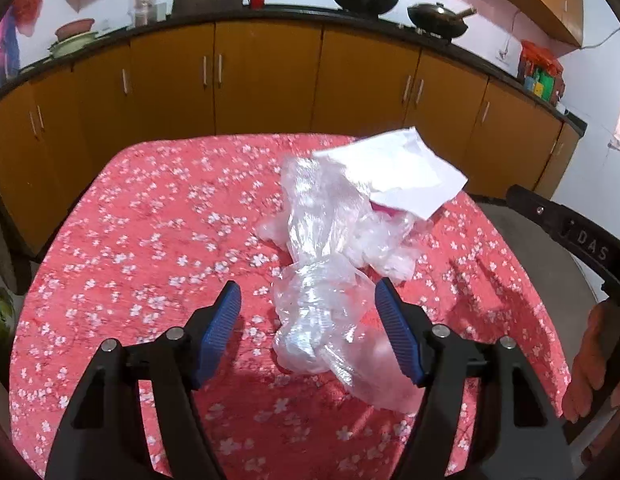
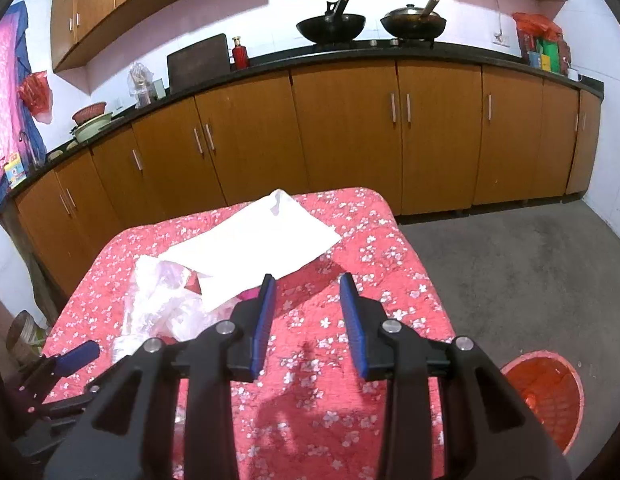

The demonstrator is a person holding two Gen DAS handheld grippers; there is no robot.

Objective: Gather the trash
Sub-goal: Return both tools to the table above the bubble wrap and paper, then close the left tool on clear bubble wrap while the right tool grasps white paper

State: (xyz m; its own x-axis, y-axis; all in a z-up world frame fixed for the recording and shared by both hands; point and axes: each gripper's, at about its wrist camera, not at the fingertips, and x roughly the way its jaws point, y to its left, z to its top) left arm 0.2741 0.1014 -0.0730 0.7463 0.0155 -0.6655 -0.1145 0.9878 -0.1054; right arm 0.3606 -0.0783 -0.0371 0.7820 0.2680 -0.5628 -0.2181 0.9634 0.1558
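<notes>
- Crumpled clear plastic bag [image 1: 330,276] lies on the floral tabletop [image 1: 149,220], long axis running away from me, near end sitting between my left tool [image 1: 310,328] pads, jaws spread, not gripping.
- White paper sheet [image 2: 249,240] rests on the bag's far end.
- Right tool [image 2: 307,320] open, empty, just right of the paper.
- Red basket [image 2: 546,392] on the floor, right side.
- Left tool is nearer; I'd close there.
</notes>
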